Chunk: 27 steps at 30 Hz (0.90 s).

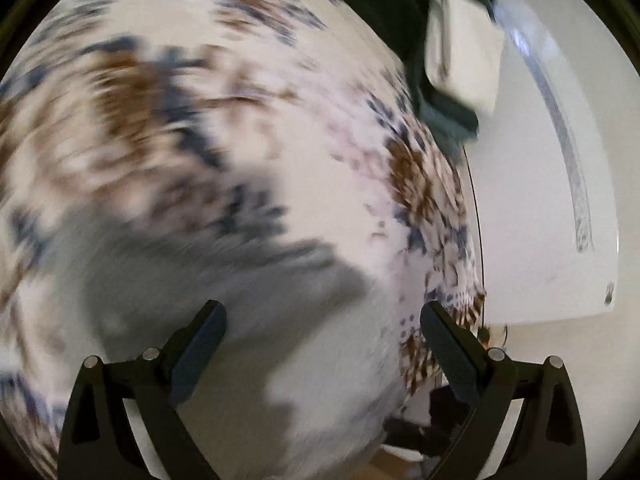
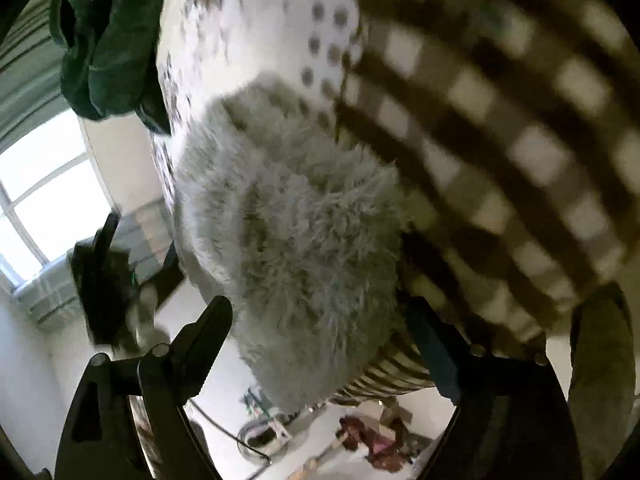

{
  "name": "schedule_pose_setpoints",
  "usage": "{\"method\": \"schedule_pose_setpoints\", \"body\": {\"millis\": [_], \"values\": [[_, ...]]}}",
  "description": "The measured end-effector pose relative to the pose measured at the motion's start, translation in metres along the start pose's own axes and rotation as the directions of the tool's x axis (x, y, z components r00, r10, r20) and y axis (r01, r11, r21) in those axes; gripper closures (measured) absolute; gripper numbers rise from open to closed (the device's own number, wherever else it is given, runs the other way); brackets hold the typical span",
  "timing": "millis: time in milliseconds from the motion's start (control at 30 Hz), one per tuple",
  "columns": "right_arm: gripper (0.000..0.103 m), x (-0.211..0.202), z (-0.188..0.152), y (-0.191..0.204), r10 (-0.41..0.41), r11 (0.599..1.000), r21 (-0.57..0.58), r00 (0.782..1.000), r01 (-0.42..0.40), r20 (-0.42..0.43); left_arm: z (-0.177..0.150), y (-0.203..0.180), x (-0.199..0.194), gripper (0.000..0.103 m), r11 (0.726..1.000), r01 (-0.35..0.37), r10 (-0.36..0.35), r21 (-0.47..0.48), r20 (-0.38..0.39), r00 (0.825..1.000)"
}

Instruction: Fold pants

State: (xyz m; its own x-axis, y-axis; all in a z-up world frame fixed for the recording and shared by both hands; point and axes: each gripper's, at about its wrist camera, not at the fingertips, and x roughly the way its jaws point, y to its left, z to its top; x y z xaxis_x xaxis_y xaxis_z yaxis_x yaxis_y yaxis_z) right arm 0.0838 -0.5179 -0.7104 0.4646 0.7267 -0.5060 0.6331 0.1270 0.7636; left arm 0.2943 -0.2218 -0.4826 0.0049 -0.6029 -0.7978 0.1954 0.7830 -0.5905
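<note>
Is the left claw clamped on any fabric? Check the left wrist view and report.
No. The left claw stands wide open, with only the patterned bedspread and a shadow visible between its fingers, nothing pinched.

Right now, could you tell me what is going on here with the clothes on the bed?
A person is working over a patterned bedspread with a handheld gripper in each hand. The right gripper stands open around the edge of a fluffy grey garment, next to checked fabric, without pinching it. The left gripper is open and empty above the bedspread. A dark green garment lies further away.
</note>
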Motion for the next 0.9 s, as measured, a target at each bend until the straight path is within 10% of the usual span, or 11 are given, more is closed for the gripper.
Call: {"method": "schedule_pose_setpoints", "body": {"millis": [433, 600, 733, 800, 900], "values": [[0.004, 0.041, 0.003, -0.005, 0.121, 0.989, -0.082, 0.990, -0.126, -0.070, -0.088, 0.095, -0.038, 0.004, 0.967, -0.075, 0.099, -0.245, 0.087, 0.991], [0.004, 0.049, -0.001, -0.006, 0.062, 0.989, -0.126, 0.994, -0.072, -0.085, -0.097, 0.123, 0.010, 0.004, 0.953, 0.046, -0.044, -0.299, 0.016, 0.999], [0.055, 0.048, -0.015, 0.013, -0.002, 0.969, -0.246, 0.999, -0.012, -0.054, -0.097, 0.121, 0.017, 0.016, 0.951, 0.124, -0.113, -0.281, 0.055, 0.992], [0.059, 0.043, -0.024, 0.024, -0.032, 0.958, -0.284, 0.999, 0.024, -0.023, -0.096, 0.116, 0.007, 0.043, 0.950, 0.164, -0.143, -0.266, 0.099, 0.985], [0.062, 0.037, -0.032, 0.041, -0.044, 0.949, -0.312, 0.999, 0.042, 0.002, -0.097, 0.113, -0.011, 0.051, 0.932, 0.228, -0.191, -0.280, 0.152, 0.970]]}}
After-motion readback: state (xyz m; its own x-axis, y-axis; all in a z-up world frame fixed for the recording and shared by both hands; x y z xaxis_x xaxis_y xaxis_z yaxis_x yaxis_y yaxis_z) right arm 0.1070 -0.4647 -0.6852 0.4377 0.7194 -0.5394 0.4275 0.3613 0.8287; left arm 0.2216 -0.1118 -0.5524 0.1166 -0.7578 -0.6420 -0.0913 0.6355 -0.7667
